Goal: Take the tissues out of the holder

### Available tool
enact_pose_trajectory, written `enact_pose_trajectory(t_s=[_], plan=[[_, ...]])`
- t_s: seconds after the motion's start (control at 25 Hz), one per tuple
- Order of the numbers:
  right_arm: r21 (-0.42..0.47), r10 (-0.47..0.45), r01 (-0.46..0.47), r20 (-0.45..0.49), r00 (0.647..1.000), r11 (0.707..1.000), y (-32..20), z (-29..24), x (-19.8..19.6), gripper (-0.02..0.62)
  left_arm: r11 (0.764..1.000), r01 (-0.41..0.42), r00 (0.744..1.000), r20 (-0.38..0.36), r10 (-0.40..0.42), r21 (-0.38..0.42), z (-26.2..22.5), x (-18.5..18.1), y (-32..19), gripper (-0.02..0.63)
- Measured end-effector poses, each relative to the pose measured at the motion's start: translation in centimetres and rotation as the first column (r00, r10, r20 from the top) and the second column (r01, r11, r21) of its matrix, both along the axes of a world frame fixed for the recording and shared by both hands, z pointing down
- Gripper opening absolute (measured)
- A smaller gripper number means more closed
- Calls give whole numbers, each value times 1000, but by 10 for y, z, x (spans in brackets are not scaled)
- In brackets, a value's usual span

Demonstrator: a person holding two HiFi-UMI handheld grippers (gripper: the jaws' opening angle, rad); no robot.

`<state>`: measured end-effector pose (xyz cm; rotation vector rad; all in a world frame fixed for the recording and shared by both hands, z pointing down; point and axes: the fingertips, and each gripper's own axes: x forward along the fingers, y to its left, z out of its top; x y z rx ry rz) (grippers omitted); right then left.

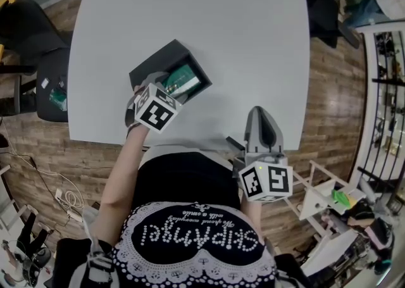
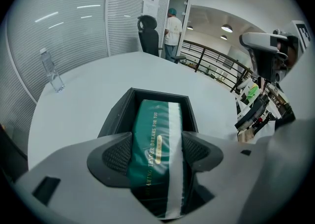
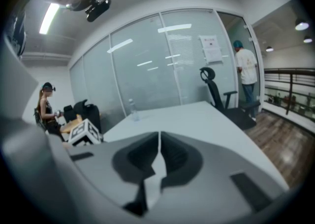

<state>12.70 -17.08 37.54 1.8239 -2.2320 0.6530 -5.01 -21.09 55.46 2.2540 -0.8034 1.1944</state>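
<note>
The left hand-held gripper (image 2: 156,153) is closing on a green tissue pack (image 2: 153,129), its two dark ribbed pads (image 2: 118,155) pressing against the pack's long sides, so the jaws are standing only as far apart as the pack is wide. The pack is lying inside the black open-topped holder (image 2: 117,112), directly beneath and ahead of this hand-held gripper, with a white stripe and a line of gold lettering running along its upper face. The holder is sitting on the pale desk (image 2: 93,87), turned at an angle to the desk's near edge in the head view. Far ahead and to the left of the left hand-held gripper, a clear water bottle (image 2: 51,71) is standing upright on the desk, well apart from the holder. Beyond the desk's far edge an office chair (image 2: 149,35) is facing the desk, and a person (image 2: 173,27) is standing just behind it. The right hand-held gripper (image 3: 158,155) is being held over the desk's near edge, well to the right of the holder, with its jaws pressed together and nothing between them.
</note>
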Motion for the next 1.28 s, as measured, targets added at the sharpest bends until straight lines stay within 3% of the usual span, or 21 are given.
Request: enact_pose_trajectory(t_s=[0.64,0.92,1.28], plan=[[3,37,-37,-23,999,999,15,-7,1,35,999,25,999,-32,-24,31,-18,-6,2,336],[8,63,-63,-30,998,998,30,-9,-1,35,990,60,994,-97,-48,127,-54,-12,-3,334],[49,16,-14,-25,1000,999,27,-17,4,35,950,159,981,-152,-121,270,-105,-17,-18,334]])
